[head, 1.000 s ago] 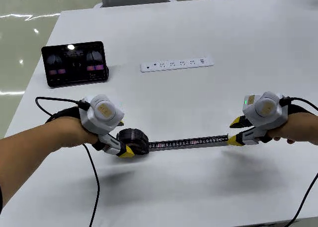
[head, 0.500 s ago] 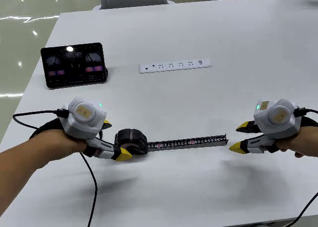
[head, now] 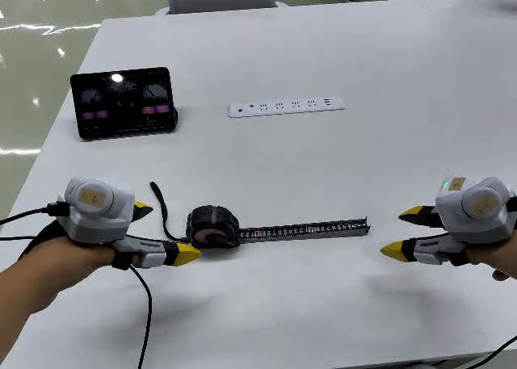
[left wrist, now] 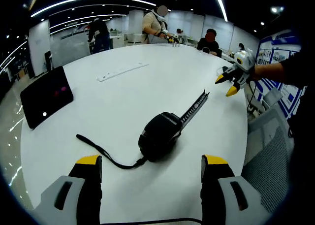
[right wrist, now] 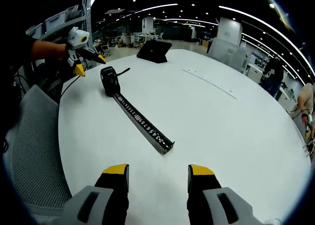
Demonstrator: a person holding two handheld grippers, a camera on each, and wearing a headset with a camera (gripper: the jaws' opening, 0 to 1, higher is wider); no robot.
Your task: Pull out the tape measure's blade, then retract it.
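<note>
Lying on the table (head: pixel 339 167), the tape measure (head: pixel 213 226) had its blade (head: pixel 307 229) out; left tongs (head: pixel 170 232) gaped empty just beside it, right tongs (head: pixel 395 232) gaped empty past the blade's tip.

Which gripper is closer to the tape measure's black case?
The left gripper: its yellow-tipped fingers sit right beside the case, while the right gripper is beyond the tip of the extended blade.

Open tabletop (head: pixel 323 296) around tape measure (head: pixel 213 226); power strip (head: pixel 286 106), tablet (head: pixel 123 102) well apart.
</note>
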